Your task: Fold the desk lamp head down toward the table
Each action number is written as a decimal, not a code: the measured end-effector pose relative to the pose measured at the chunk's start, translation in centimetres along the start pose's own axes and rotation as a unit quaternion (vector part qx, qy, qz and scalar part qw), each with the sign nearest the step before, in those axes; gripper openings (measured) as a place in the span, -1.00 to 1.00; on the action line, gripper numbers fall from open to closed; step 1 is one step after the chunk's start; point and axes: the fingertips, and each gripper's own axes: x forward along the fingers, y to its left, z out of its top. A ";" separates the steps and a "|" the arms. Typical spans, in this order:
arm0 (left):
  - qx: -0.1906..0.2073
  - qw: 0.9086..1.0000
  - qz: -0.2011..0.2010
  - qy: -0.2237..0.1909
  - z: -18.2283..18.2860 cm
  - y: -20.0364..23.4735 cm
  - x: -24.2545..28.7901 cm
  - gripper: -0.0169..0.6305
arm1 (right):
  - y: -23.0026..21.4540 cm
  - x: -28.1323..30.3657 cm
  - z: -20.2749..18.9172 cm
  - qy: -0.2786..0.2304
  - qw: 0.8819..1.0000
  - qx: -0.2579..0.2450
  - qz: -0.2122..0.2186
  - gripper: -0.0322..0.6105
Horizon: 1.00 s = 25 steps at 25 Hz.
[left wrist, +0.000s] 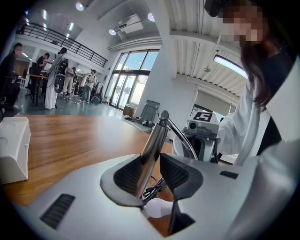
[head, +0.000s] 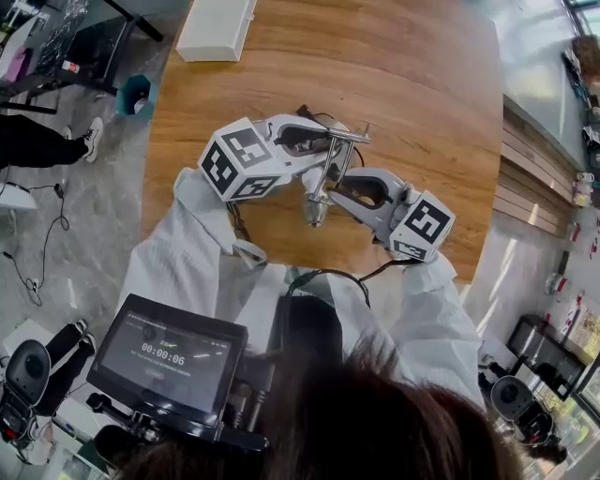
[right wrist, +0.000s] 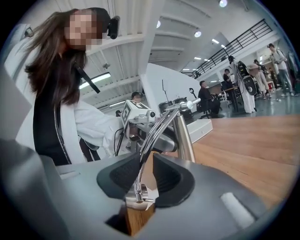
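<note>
Head view first: both grippers meet over the round wooden table [head: 403, 84], one on each side of the desk lamp [head: 334, 169], which stands near the table's middle. The left gripper [left wrist: 151, 159] comes in from the left. In the left gripper view we see its jaws closed on the lamp's chrome post [left wrist: 154, 140], a pad pressed to either side, the post leaning a little and rising to a knob at its top. A white bulb [left wrist: 158, 207] peeks out just below those jaws, with a dark cable [left wrist: 153, 190] bundled beside it.

Over to the right gripper view: the right gripper [right wrist: 147, 159] has the lamp's thin curved arm [right wrist: 156, 127] running down between its jaws, along the pad on the view's left. Bare wood shows between the arm and the other pad, so we call those jaws partly apart, not clamped. The lamp head [head: 317, 211] hangs at the arm's end, just by the right gripper's tips, pointing down toward the tabletop. A white box [head: 216, 28] sits at the table's far edge.
</note>
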 end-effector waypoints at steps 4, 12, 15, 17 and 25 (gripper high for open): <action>-0.020 0.999 0.031 -0.011 -1.0 1.1 -0.7 -0.56 | -1.3 -0.2 -0.1 -0.006 0.998 0.056 -0.026 -0.59; -0.073 0.962 0.234 -0.116 0.5 1.3 -8.1 -0.56 | -1.9 -5.3 2.7 -0.091 0.973 0.097 -0.191 -0.67; -0.055 0.947 0.275 -0.158 3.5 -1.3 -9.2 -0.58 | -0.8 -5.5 5.4 -0.112 0.961 0.043 -0.249 -0.89; -0.041 0.936 0.298 -0.185 5.3 -2.9 -9.7 -0.75 | 0.2 -5.2 7.1 -0.114 0.955 -0.001 -0.275 -0.89; -0.018 0.913 0.352 -0.205 7.5 -6.6 -10.3 -0.94 | 2.2 -6.4 10.7 -0.178 0.924 -0.001 -0.338 -0.89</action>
